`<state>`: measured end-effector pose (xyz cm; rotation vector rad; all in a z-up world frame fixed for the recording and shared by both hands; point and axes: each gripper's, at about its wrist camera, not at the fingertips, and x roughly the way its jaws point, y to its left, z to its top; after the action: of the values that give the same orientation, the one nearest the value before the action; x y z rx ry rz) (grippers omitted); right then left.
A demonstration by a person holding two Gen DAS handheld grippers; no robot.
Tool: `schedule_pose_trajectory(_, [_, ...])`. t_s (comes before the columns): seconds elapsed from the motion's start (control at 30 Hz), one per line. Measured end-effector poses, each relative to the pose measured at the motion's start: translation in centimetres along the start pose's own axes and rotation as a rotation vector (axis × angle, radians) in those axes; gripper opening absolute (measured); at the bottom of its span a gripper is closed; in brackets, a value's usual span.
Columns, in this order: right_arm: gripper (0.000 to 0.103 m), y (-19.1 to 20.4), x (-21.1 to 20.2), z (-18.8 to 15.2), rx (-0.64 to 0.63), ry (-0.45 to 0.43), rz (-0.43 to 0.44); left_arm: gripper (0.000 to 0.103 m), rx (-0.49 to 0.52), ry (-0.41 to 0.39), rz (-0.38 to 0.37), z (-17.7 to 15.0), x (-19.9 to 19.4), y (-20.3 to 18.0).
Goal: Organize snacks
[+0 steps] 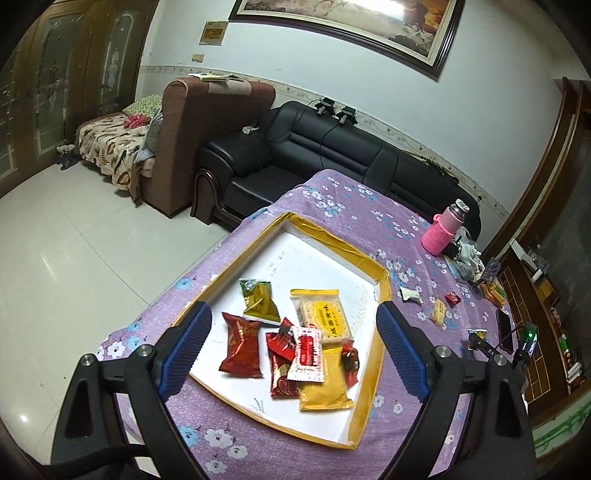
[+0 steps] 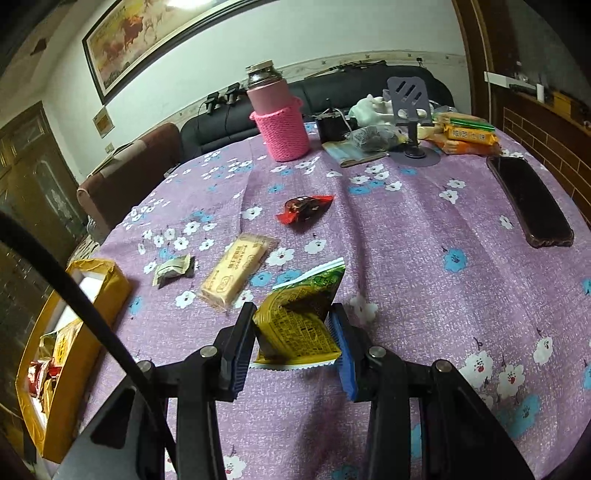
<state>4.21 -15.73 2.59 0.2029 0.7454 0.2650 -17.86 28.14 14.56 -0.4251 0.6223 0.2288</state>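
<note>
Snacks piled in tray, left tongs released above, right tongs grasping green-yellow packet

Purple floral tablecloth bears yellow tray, loose snacks, pink flask, phone.

Indoor light, fairly dim; glare on the framed painting and floor tiles; heavy fisheye bending, dark vignetted corners; mostly sharp
</note>
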Motion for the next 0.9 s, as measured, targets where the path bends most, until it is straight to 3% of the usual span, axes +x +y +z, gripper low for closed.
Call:
schedule_pose_trajectory(0.3, [0.040,0.1,0.5,-0.4,0.000,0.015,-0.017,0.091,-0.078,0.013,0.004,-0.1,1.0,2.8])
schedule_pose_trajectory(0.9, [0.040,-0.2,0.4,-0.1,0.017,0.032,0.043,0.091,-0.023,0.055,-0.003,-0.2,3.2,-0.5])
